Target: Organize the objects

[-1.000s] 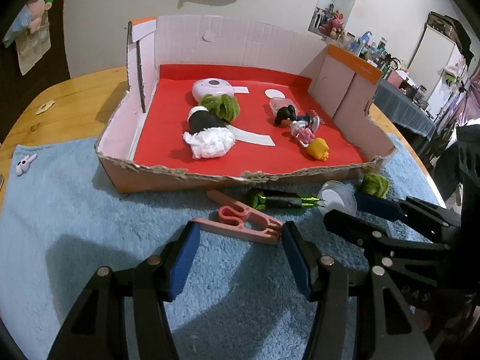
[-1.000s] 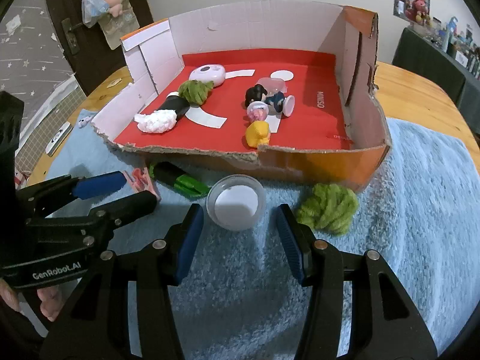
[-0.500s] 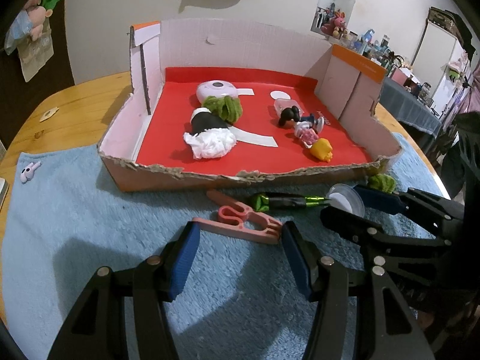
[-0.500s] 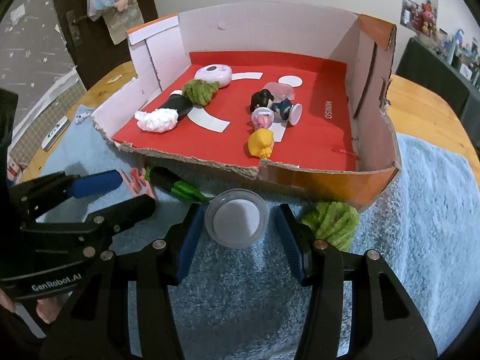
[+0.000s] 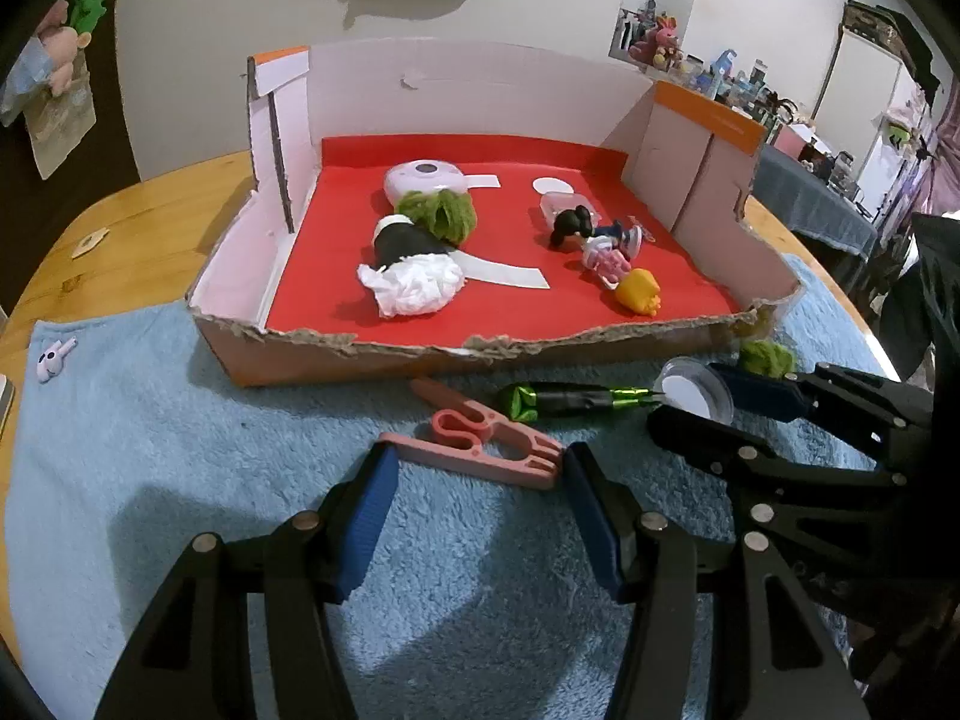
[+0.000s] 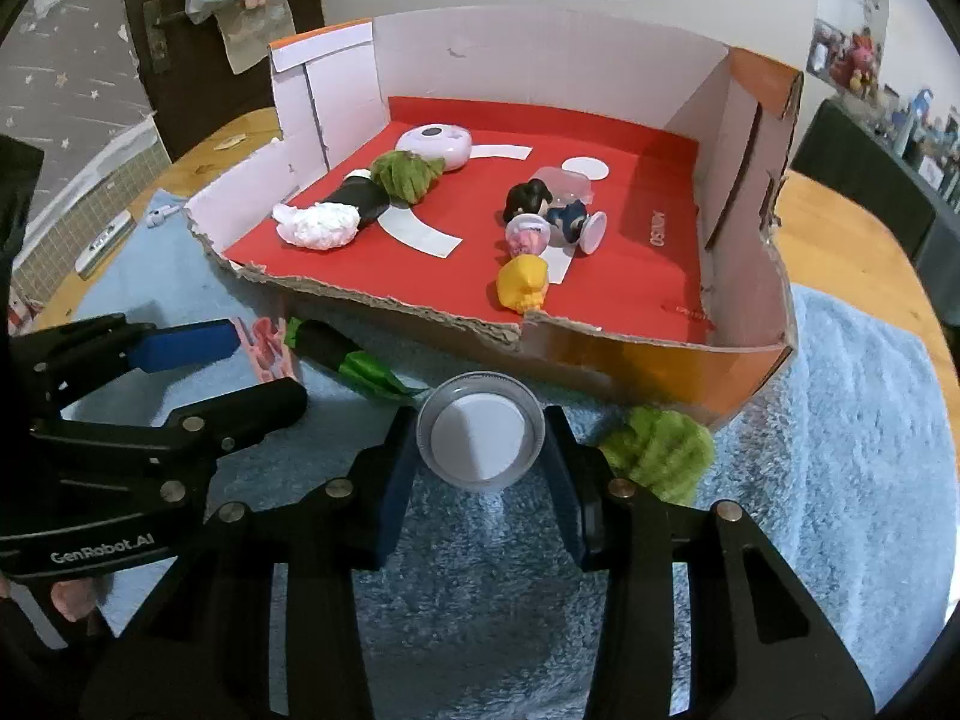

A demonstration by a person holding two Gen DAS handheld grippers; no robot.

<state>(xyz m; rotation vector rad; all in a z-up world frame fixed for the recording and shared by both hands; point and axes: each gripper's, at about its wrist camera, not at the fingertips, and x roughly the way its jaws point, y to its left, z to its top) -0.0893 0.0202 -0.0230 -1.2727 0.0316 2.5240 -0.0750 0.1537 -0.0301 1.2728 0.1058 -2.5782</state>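
Note:
A round clear cap (image 6: 474, 420) with a white inside sits on the blue towel between the pads of my right gripper (image 6: 480, 441). Its jaws are closing and both pads touch the cap's rim. In the left wrist view the right gripper (image 5: 684, 405) comes in from the right around the cap (image 5: 699, 393). A pink clip (image 5: 480, 447) lies across the tips of my left gripper (image 5: 477, 468), and each end meets a blue pad. A torn cardboard box (image 5: 360, 354) with a red floor stands behind, holding several small toys.
A green and black pen (image 5: 570, 399) lies between the clip and the box. A green yarn ball (image 6: 660, 456) rests right of the cap by the box corner (image 6: 750, 378). A small white figure (image 5: 54, 357) lies far left on the towel. Wooden table surrounds the towel.
The right gripper's fingers have drawn in onto the cap, which now sits higher in its view. The left gripper and the pink clip have not moved.

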